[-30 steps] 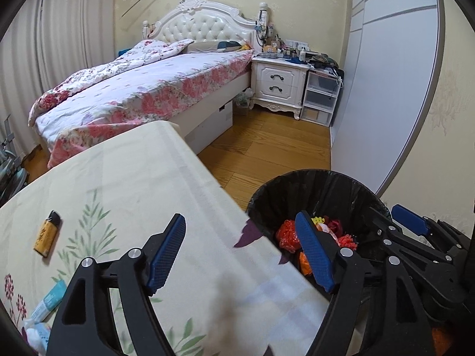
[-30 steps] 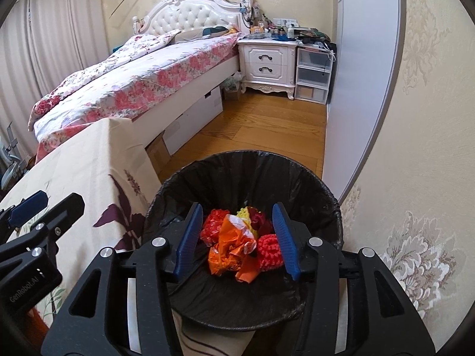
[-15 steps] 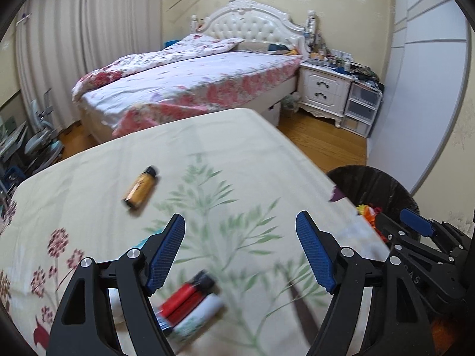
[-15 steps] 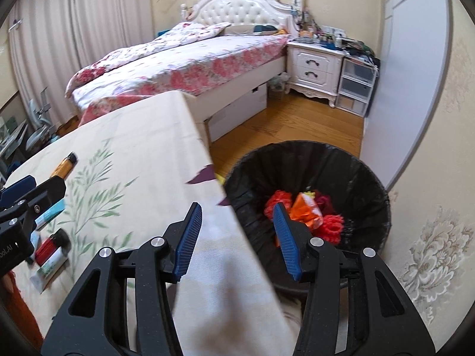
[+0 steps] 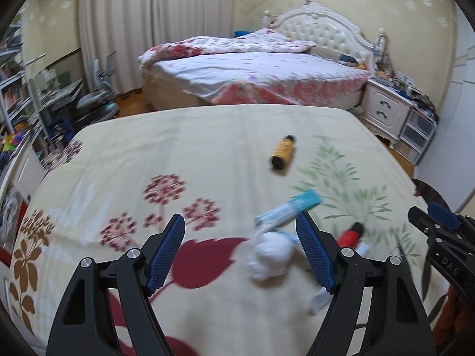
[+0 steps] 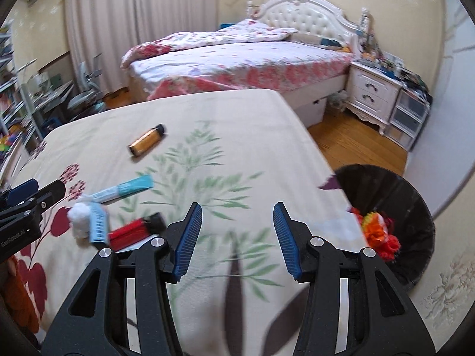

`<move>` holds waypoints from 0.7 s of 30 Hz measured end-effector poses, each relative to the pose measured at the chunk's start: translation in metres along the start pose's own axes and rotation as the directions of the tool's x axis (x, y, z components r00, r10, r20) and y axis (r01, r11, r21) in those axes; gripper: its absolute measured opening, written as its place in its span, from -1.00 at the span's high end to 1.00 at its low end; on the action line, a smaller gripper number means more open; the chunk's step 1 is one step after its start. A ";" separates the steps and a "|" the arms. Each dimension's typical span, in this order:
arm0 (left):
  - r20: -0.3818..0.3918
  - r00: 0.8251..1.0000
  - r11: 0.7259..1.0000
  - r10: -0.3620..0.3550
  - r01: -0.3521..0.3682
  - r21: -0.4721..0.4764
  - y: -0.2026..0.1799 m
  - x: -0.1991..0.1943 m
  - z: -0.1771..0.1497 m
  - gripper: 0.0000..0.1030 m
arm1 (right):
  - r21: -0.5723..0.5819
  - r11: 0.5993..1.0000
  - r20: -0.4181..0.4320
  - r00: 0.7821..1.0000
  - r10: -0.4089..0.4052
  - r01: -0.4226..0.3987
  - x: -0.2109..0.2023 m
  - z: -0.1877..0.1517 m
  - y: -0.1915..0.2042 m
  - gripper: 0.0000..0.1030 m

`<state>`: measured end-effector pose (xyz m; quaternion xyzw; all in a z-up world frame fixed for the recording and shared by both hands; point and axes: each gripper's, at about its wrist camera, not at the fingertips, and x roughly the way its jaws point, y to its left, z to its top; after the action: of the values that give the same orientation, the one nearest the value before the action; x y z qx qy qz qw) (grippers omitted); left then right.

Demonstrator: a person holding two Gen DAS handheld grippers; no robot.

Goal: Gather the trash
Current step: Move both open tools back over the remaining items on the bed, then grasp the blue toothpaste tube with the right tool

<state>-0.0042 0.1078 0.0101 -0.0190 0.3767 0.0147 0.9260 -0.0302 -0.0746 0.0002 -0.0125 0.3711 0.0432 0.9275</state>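
Left wrist view: the left gripper (image 5: 240, 250) hangs over the flowered tablecloth (image 5: 184, 154) with its jaws spread wide and nothing pinched. The landmark here is the white paper wad (image 5: 268, 256), blurred, lying on the cloth just inside the right-hand finger, nearer to it than to the other. It looks light, soft and crushable, so a squeeze across its middle should hold it; I judge it will flatten rather than slip. Just beyond the wad lies a pale blue tube (image 5: 289, 209), slanting away to the right. To the right of the wad, past the finger, is a red lighter (image 5: 350, 234). Well beyond the wad lies an orange lighter (image 5: 283, 151), alone on the cloth. The lighters are hard and smooth and probably best taken across their narrow sides.

Right wrist view: the right gripper (image 6: 236, 238) also stands with its jaws apart and empty, over bare cloth. The white wad (image 6: 79, 216) lies far to its left, near the tip of the left gripper at the frame's edge. A small blue packet (image 6: 98, 225) leans against the wad, the red lighter (image 6: 135, 230) lies just right of that, and the tube (image 6: 126, 188) sits just beyond. The black-lined bin (image 6: 415, 207), with red and orange scraps in it, stands off the table's edge, on the far side of this gripper from the wad.
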 end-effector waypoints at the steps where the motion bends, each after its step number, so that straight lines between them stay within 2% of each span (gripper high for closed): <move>1: -0.003 1.000 1.000 0.013 -0.013 -0.013 0.010 0.000 -0.003 -0.46 | -0.018 1.000 -0.001 1.000 0.012 -0.012 0.000 0.001 0.009 0.05; 10: -0.038 0.992 0.983 0.120 -0.124 -0.131 0.086 -0.005 -0.026 -0.46 | -0.148 0.984 -0.017 0.995 0.099 -0.100 -0.004 0.000 0.071 0.05; 21: -0.078 0.985 0.962 0.156 -0.170 -0.212 0.130 -0.011 -0.053 -0.46 | -0.234 0.963 -0.073 0.990 0.124 -0.137 0.009 -0.011 0.111 0.11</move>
<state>-0.0541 0.2355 -0.0234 -0.0897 0.4010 0.1315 0.9021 -0.0415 0.0364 -0.0134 -0.1004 0.3898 0.1480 0.9034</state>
